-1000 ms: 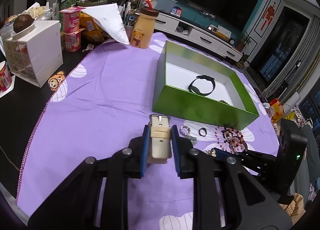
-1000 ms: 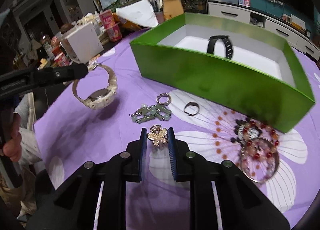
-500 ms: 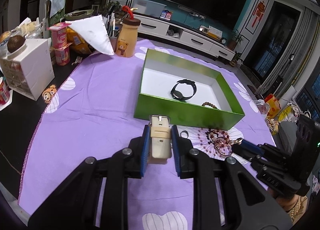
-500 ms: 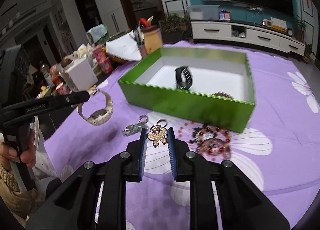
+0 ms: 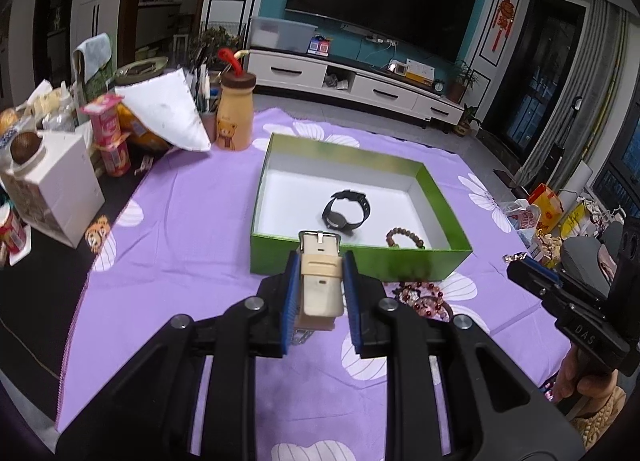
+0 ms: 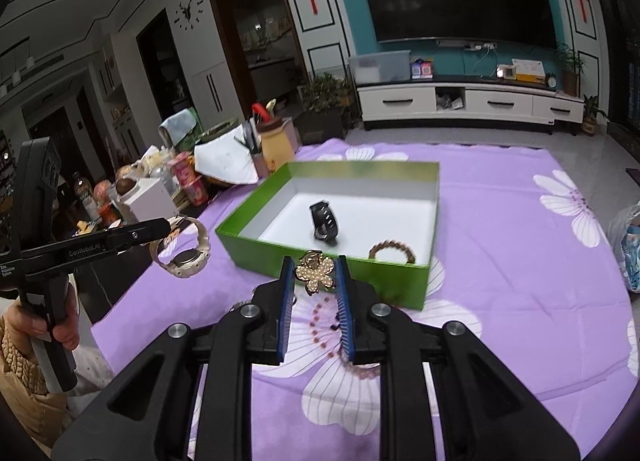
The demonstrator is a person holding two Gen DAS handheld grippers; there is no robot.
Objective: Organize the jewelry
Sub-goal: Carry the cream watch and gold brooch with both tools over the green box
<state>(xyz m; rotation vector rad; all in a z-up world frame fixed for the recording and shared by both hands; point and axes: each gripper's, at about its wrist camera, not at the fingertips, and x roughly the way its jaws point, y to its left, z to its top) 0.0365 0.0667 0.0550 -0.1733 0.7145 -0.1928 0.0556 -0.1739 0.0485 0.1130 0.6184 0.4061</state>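
Note:
My left gripper [image 5: 320, 261] is shut on the strap of a cream watch [image 5: 321, 285], held in the air short of the green box [image 5: 360, 257]. The right wrist view shows the same watch [image 6: 182, 251] hanging from the left gripper's tip. My right gripper [image 6: 314, 275] is shut on a gold flower brooch [image 6: 316, 271], also above the cloth just before the green box [image 6: 332, 265]. Inside the box lie a black watch [image 5: 346, 215] and a brown bead bracelet [image 5: 404, 239]. Red bead jewellery [image 5: 420, 295] lies on the purple cloth beside the box.
Purple flowered cloth [image 5: 180, 229] covers the table. Along the left edge stand a white drawer box [image 5: 56, 189], yoghurt cups [image 5: 110, 137], a bear bottle [image 5: 234, 117] and a paper sheet [image 5: 168, 113]. A pink bead string [image 6: 324, 325] lies under the right gripper. Bags [image 5: 540, 213] sit off the table's right.
Both grippers have risen from the cloth with their pieces held; the box now shows from higher up. The loose jewellery by the right gripper has dropped out of its view.

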